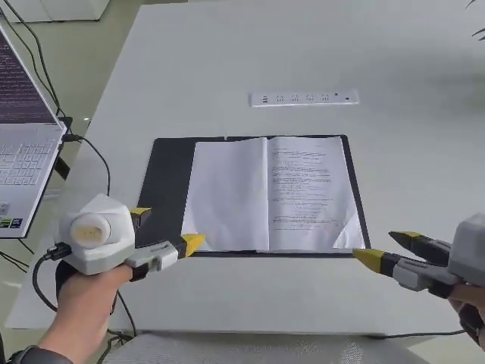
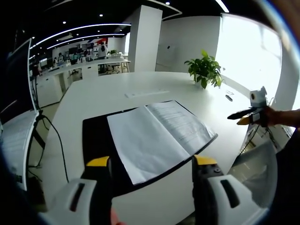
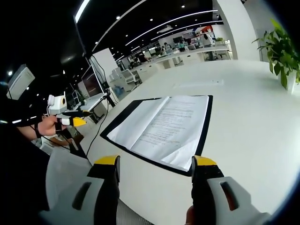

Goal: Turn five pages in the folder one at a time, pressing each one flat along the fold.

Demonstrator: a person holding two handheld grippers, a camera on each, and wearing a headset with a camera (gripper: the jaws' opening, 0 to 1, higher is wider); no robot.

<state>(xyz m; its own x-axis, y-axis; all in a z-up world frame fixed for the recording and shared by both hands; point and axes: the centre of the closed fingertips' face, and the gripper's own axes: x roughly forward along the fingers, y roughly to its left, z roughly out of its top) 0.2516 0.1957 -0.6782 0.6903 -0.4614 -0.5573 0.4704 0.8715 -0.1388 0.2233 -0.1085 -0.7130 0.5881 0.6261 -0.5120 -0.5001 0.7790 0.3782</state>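
Observation:
An open black folder (image 1: 168,189) lies flat on the white table, a blank white page (image 1: 226,193) on its left and a printed page (image 1: 307,189) on its right. The printed page's lower right corner curls up slightly. My left gripper (image 1: 165,230) hovers open just off the folder's near left corner, yellow-tipped. My right gripper (image 1: 388,248) hovers open off the near right corner. In the left gripper view the folder (image 2: 96,136) lies between the raised jaws of my left gripper (image 2: 151,161). The folder (image 3: 123,115) and printed page (image 3: 176,122) lie ahead of my right gripper (image 3: 155,161).
An open laptop (image 1: 21,152) with cables (image 1: 98,155) sits at the table's left edge. A white power strip (image 1: 303,98) lies beyond the folder. A potted plant (image 2: 205,70) stands at the far end of the table. The table's near edge (image 1: 250,334) is close to both grippers.

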